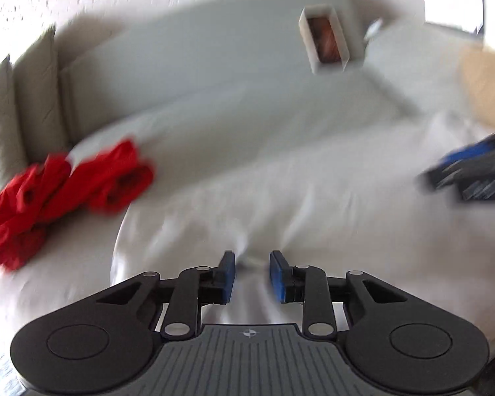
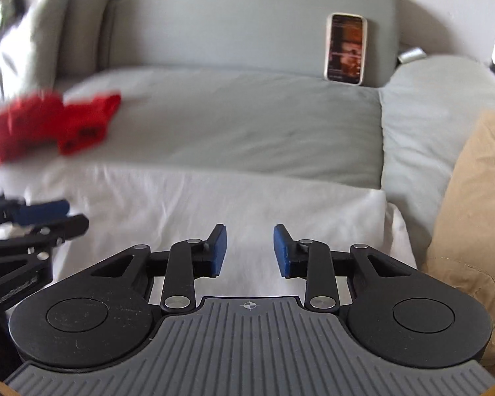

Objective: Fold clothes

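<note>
There, a white sheet (image 2: 214, 204) covers the grey sofa (image 2: 247, 33)

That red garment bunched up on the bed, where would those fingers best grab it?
Probably the tube-like end of the red garment nearest the bed's middle. It sticks out from the crumpled heap, so fingers coming from the open white sheet side could pinch it. Blur hides finer folds.

No text can be read; the phone (image 2: 346, 49) screen is blurred
</note>
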`<state>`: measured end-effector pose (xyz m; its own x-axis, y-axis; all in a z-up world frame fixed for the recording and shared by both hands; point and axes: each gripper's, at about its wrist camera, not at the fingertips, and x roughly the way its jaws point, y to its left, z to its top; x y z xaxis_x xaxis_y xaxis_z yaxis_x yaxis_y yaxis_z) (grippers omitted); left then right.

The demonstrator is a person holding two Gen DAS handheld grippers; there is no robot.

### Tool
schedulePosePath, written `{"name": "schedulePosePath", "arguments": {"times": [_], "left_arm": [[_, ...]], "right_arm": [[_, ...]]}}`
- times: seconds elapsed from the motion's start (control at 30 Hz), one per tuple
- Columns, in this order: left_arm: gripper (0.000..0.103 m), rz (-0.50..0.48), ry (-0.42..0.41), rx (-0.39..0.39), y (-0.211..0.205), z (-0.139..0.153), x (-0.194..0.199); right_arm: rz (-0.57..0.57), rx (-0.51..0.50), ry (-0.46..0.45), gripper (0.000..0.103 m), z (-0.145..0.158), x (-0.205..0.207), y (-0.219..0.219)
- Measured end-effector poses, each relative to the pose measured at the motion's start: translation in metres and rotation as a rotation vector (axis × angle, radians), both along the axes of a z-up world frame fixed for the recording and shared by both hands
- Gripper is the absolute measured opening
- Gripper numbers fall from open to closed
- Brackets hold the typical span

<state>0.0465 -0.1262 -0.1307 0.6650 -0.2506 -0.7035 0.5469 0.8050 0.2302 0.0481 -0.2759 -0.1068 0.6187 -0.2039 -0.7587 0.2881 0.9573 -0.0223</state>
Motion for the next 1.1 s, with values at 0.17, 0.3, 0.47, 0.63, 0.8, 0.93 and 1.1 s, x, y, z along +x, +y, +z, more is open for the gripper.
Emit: {"name": "schedulePosePath", "arguments": {"times": [0.17, 0.3, 0.47, 0.63, 0.8, 0.93, 1.1], "left_arm": [[0.029, 0.058, 0.06, 0.006, 0.045, 0.016, -0.01], [0.028, 0.114, 0.093, 0.032, 0.064, 0.026, -0.018], [0.028, 0.088, 0.041, -0.151, 0.07, 0.054, -0.055], [0.036, -0.091, -0.009, -0.183, 0.016, 0.043, -0.075], [0.037, -0.125, 0.126, -0.088, 0.002, -0.001, -0.085], [0.031, -0.148, 0.24, 0.03, 0.007, -0.016, -0.094], [0.038, -0.149, 0.246, -0.048, 0.023, 0.002, -0.108]], "right_arm": [[-0.161, 0.082, 0.05, 0.036, -0.005, -0.05, -0.038], [-0.254, 0.147, 0.078, 0.025, 0.003, -0.09, -0.056], [-0.302, 0.263, -0.079, 0.048, 0.03, -0.138, -0.046], [-0.133, 0.267, -0.181, 0.047, 0.035, -0.124, 0.009], [-0.046, 0.163, -0.068, 0.047, 0.001, -0.109, 0.048], [-0.055, 0.213, 0.063, 0.046, -0.025, -0.128, 0.044], [-0.169, 0.5, 0.077, 0.041, -0.028, -0.164, 0.028]]}}
